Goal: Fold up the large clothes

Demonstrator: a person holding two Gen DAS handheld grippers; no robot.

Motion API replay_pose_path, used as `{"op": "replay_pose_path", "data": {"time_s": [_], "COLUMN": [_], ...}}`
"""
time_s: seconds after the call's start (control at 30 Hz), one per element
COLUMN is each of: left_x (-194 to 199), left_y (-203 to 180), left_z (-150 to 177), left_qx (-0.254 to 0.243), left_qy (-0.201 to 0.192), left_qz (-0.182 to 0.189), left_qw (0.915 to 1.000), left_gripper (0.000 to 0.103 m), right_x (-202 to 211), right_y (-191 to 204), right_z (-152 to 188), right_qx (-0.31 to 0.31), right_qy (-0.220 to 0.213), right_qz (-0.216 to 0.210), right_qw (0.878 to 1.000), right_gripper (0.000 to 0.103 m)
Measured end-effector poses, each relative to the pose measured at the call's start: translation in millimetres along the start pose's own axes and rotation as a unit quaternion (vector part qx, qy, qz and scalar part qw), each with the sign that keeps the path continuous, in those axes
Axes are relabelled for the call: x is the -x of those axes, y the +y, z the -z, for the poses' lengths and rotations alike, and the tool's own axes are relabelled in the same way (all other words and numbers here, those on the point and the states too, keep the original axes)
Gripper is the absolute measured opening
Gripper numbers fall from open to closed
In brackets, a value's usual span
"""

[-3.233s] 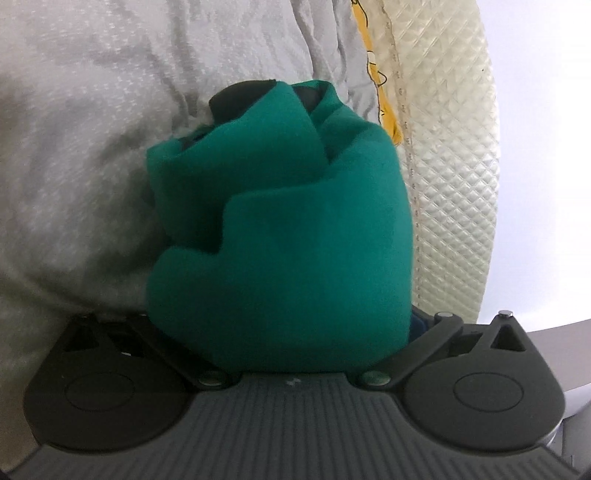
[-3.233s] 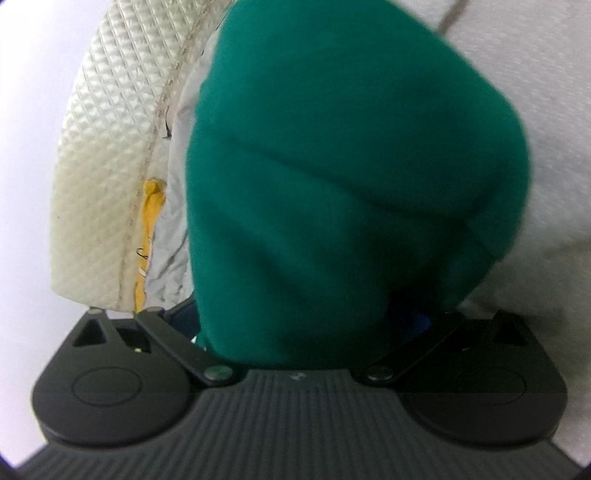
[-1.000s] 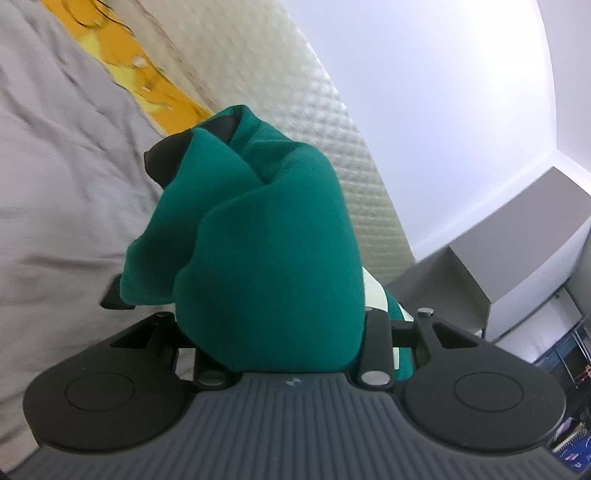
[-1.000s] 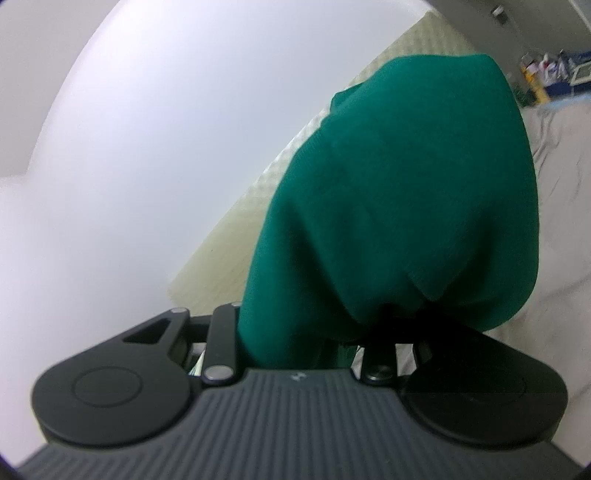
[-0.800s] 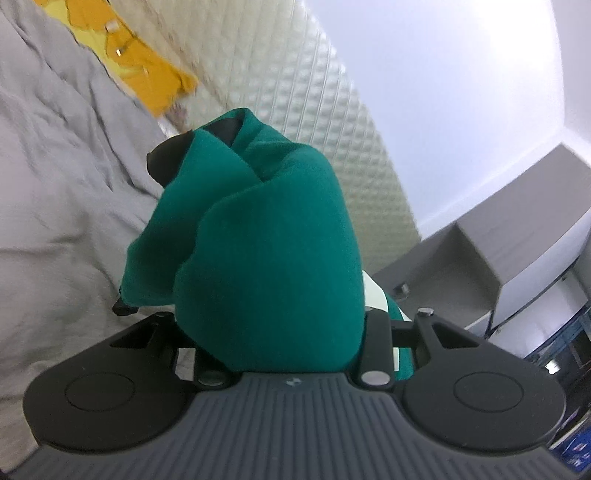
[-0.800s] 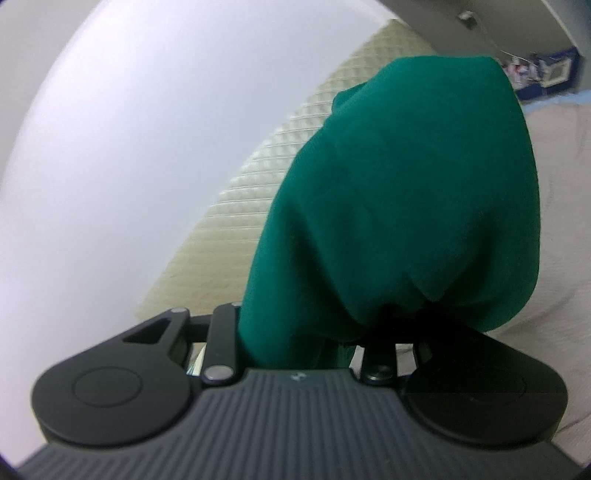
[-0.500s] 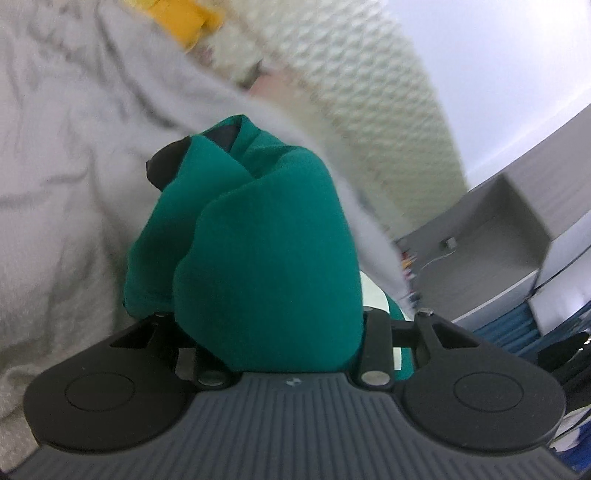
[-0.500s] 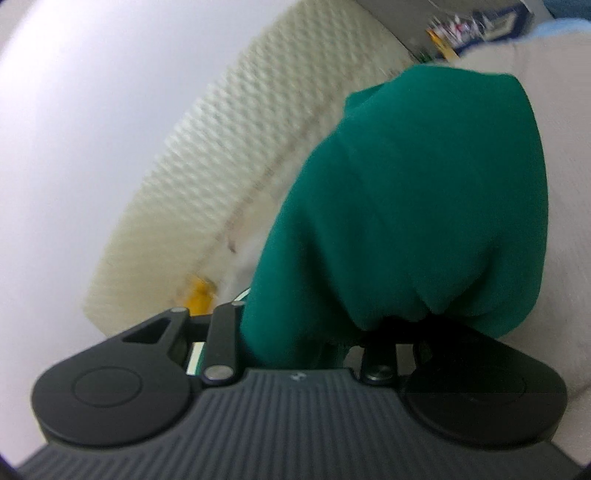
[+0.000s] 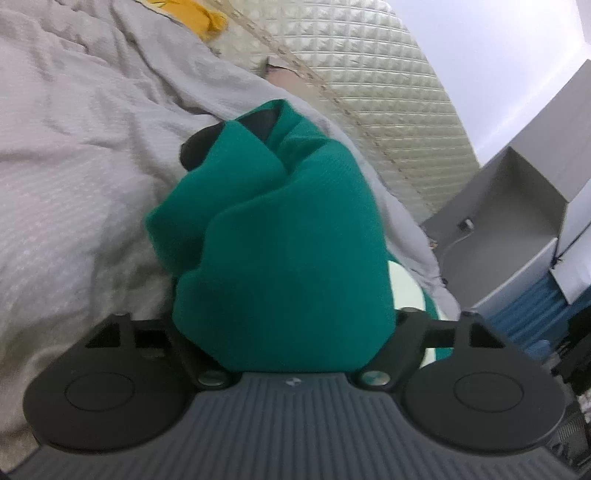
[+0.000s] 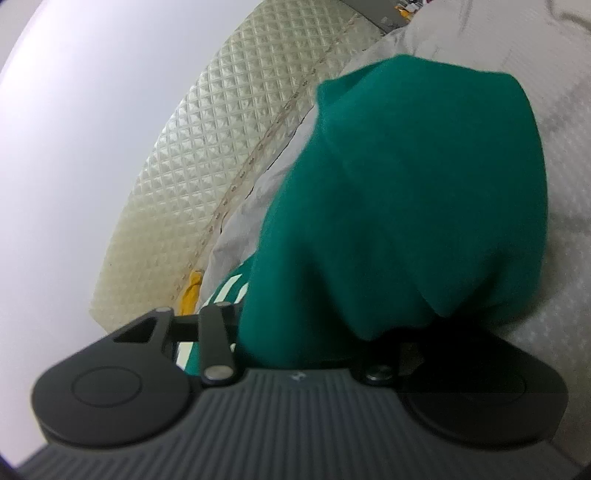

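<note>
Left wrist view: the green garment [image 9: 280, 251] fills the centre of the frame, bunched over the left gripper [image 9: 258, 155], whose dark fingertips [image 9: 258, 122] show at 12 o'clock above the folds. The jaws have just been opening with the cloth between them; whether the pads press on it cannot be told, since fabric covers them. The grey bedspread [image 9: 74, 155] lies from 9 to 11 o'clock, the quilted headboard [image 9: 369, 74] at 1 o'clock, and a yellow item [image 9: 199, 18] at 11 o'clock. Holding the garment low over the bedspread suits laying an edge down flat. Right wrist view: the same green garment [image 10: 406, 206] drapes fully over the right gripper [image 10: 413, 155], hiding both fingers. Its jaws have also just been opening with cloth between them; the grip state cannot be told. White stripes [image 10: 229, 291] on the garment show at 8 o'clock; the headboard [image 10: 207, 147] runs from 9 to 11 o'clock. Both tools likely hold matching corners so the fold lands square.
</note>
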State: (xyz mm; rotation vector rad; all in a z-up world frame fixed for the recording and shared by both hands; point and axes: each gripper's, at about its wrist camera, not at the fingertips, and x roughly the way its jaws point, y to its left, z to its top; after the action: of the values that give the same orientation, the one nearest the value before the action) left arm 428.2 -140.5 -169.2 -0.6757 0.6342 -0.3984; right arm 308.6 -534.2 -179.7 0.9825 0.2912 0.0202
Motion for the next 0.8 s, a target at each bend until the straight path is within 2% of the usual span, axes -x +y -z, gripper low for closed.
{"op": "replay_pose_path", "data": {"time_s": [0.07,0.2,0.27,0.33,0.43,0.5,0.7,0.8], "left_x": [4,18,30,42,67,88,161,198], "left_y": [-1,-3,-6,-12,-33,-50,-100,-129], "left_z": [0,-5,-5,-8,-11,-14,-20,-15], "left_qx": [0.009,0.007,-0.01,-0.023,-0.07,-0.109,-0.178,-0.218], "left_qy": [0.005,0.019,0.033,0.036,0.041,0.037,0.019,0.009], "left_qz": [-0.006,-0.034,-0.047,-0.07,-0.107,-0.114,-0.116,-0.123], "left_qw": [0.9999,0.9992,0.9983,0.9966,0.991,0.9868,0.977,0.9682], "left_gripper": [0.086,0.091,0.091,0.091,0.091,0.091,0.091,0.091], "right_x": [-4,18,29,44,66,84,138,170], "right_y": [5,14,15,20,41,55,123,168], "right_z": [-10,5,8,9,9,10,6,11], "right_qx": [-0.01,-0.015,-0.021,-0.021,0.022,0.056,0.149,0.216], "right_qy": [0.002,0.005,0.004,0.008,0.007,0.001,-0.026,-0.036], "right_qz": [0.008,0.04,0.058,0.073,0.105,0.121,0.111,0.107], "right_qw": [1.0,0.999,0.998,0.997,0.994,0.991,0.982,0.97], "right_gripper": [0.054,0.062,0.067,0.067,0.067,0.067,0.067,0.067]}}
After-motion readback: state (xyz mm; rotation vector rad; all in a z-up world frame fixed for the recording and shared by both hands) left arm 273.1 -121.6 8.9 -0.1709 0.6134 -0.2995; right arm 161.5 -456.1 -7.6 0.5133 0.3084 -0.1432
